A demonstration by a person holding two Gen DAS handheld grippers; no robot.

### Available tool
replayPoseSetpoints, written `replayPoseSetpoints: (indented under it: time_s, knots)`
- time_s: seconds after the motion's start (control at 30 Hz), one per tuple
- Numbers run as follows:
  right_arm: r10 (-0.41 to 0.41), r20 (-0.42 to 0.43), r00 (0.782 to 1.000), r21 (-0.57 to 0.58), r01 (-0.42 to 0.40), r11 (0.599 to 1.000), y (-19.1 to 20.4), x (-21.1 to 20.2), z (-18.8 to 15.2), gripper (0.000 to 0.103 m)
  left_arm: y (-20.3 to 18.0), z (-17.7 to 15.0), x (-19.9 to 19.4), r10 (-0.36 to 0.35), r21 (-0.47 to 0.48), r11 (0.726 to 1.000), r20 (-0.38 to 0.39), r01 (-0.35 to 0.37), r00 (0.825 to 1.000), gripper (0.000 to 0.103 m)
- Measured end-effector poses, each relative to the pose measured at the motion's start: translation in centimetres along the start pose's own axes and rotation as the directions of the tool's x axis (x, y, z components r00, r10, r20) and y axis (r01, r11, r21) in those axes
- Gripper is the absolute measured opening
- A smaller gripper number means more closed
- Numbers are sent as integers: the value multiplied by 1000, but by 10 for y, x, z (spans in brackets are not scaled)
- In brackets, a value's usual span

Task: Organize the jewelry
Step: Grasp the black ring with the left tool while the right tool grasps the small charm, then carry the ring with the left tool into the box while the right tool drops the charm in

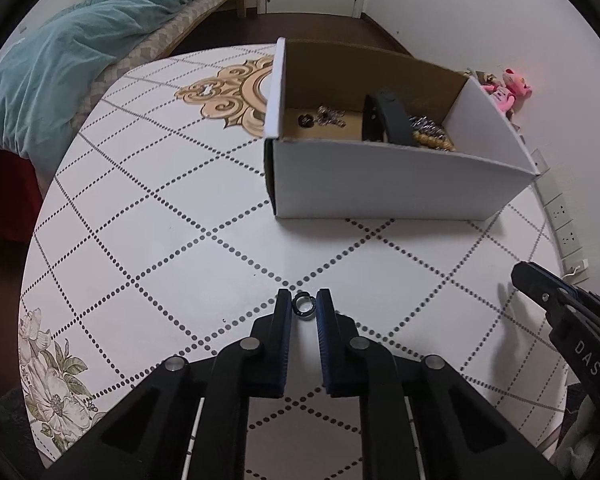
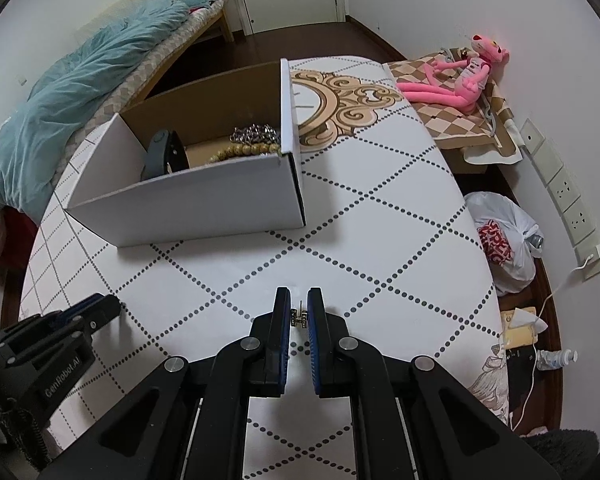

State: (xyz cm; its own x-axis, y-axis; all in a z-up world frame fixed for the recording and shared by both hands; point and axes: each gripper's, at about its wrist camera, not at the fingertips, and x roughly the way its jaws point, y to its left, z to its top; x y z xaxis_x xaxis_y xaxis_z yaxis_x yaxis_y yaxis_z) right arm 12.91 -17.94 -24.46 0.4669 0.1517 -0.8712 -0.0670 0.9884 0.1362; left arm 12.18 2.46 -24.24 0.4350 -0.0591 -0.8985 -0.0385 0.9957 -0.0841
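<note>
Bare table (image 1: 172,240) lies open before the cardboard box (image 1: 380,184), whose near wall blocks passage.

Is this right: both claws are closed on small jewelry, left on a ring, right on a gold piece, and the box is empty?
Wrong only on the box: the right wrist view shows a bead bracelet and other pieces inside. The left claw does grip a ring, the right claw a gold piece.

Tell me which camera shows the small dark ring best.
The left wrist view: the ring sits pinched between the left gripper pads, centred and unobstructed. The right wrist view shows that gripper only from the side, with the ring hidden.
</note>
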Motion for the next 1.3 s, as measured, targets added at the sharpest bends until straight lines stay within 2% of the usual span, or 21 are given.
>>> replayPoseSetpoints:
  time_s: [0.23,0.47,0.63,0.73,0.87,1.03,1.13,1.2,1.3]
  knots:
    - [22,45,999,0,-22,1000,0,-20,9,9,-9,10,-29,-33,24,999,66,31,997,10]
    - [57,108,992,0,-57,998,1,-50,30,9,-18,36,-68,-72,47,997,160,66,984,10]
    - [80,160,984,-11,-79,997,5,-68,58,9,-20,62,-81,-104,60,994,194,94,975,10]
    - [102,157,982,-22,-100,995,8,-66,81,9,-21,85,-77,-128,67,991,185,117,974,10]
    - [139,117,983,-46,-135,990,16,-47,121,9,-18,117,-53,-138,72,989,118,131,983,10]
    - [209,-17,978,-37,-209,977,25,-2,158,9,-8,142,-25,-157,44,987,32,155,987,10]
    - [241,-91,966,-16,-244,970,28,24,169,9,-2,153,-14,-141,17,990,-12,141,990,11]
    - [279,-145,949,10,-281,960,29,39,174,9,0,158,-9,-142,1,990,-40,142,989,13]
    - [316,-198,928,56,-311,949,29,55,177,9,4,163,-9,-112,-13,994,-42,112,993,15]
